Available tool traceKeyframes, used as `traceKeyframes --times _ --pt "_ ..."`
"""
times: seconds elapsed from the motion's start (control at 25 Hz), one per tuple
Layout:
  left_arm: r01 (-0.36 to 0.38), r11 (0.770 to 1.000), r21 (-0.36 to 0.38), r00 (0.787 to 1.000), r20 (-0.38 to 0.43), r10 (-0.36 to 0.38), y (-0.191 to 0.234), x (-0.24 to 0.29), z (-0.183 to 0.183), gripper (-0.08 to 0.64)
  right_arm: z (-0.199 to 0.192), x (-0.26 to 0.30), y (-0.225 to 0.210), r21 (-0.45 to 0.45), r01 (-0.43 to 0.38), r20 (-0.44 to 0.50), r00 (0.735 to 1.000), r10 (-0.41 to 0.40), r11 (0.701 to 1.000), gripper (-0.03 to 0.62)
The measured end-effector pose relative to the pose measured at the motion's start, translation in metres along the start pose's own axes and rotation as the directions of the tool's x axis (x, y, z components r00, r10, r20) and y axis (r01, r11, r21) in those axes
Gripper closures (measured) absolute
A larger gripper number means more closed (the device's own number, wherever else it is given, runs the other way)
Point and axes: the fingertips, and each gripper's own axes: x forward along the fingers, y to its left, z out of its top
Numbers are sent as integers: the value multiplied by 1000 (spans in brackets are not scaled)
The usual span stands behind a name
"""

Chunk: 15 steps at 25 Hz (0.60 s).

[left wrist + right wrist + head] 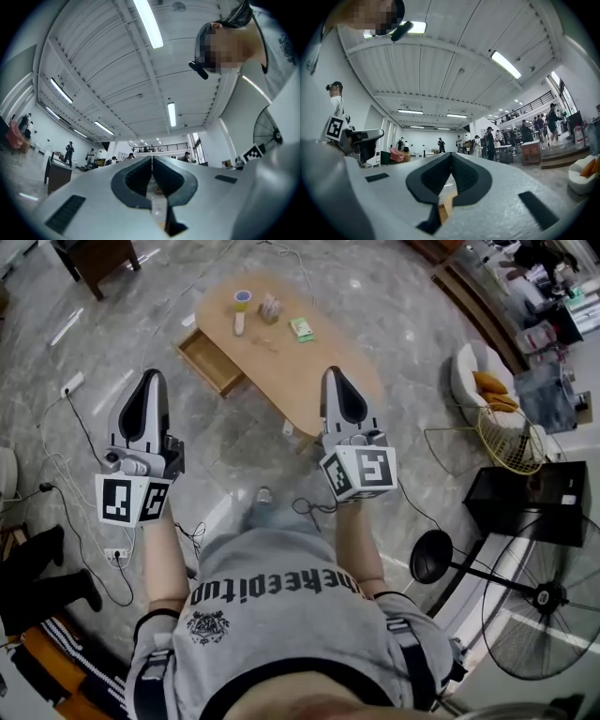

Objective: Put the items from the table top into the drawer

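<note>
Grey left gripper [150, 377]: jaws closed, empty, arm outstretched.
Right gripper [335, 374]: jaws closed, empty, aimed toward wooden table [281, 367].

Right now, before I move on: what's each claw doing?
Left claw: closed, nothing between its jaws.
Right claw: closed, nothing between its jaws.

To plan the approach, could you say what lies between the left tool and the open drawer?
Bare floor only, between left tool and drawer, per head view.
</note>
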Motion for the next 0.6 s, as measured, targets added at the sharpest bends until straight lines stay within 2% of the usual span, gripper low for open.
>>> traceKeyframes --times 0.2,0.6 --pt "-1 1000 -14 1000 0 1 -1 34 -16 548 -11 25 -29 18 -6 -4 1000 6 1000 591" --pt "25 1000 -13 1000 -7 -25 15 86 -44 548 -29 67 -53 32 6 -24 1000 -5 999 591"
